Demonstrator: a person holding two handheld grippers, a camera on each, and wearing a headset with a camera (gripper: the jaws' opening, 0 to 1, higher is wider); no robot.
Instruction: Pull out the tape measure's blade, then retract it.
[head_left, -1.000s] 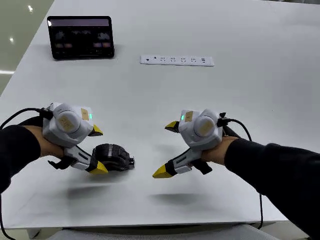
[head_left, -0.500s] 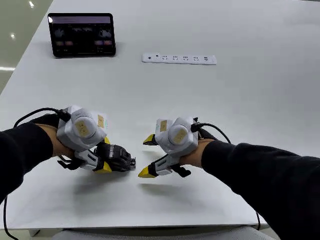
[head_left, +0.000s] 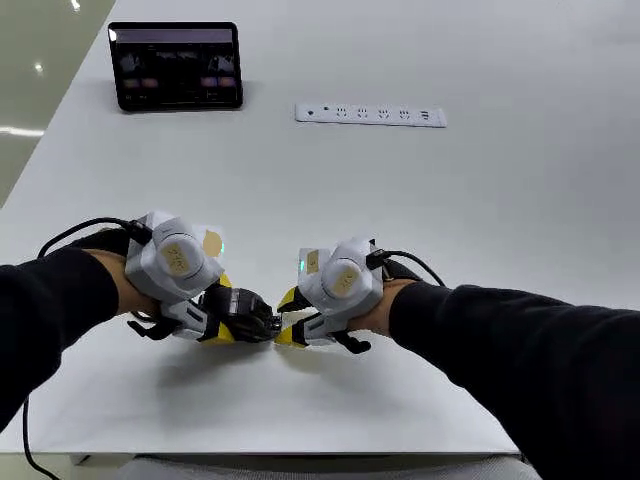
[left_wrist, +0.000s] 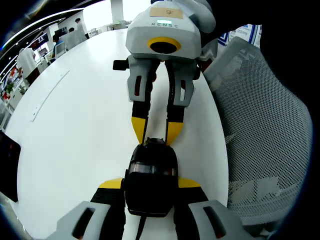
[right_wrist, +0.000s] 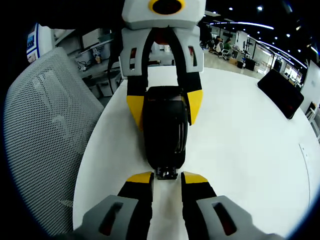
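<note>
Head view, one black tape measure (head_left: 243, 313) on white table (head_left: 420, 220), one tablet (head_left: 177, 65), one power strip (head_left: 371, 114), left gripper view, left gripper (left_wrist: 150, 184) clamped on its case, right gripper view, right gripper (right_wrist: 167, 178) narrowly flanking blade hook (right_wrist: 166, 173), grip unclear.

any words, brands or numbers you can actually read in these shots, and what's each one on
"XENSE", last letter unsure: printed on the white housing of the right claw, in the left gripper view.
Tan sticker above that print: handwritten mark, unreadable.
Tablet screen: too blurred to read.
Power strip: markings too small to read.
Tape measure: no legible text.
</note>
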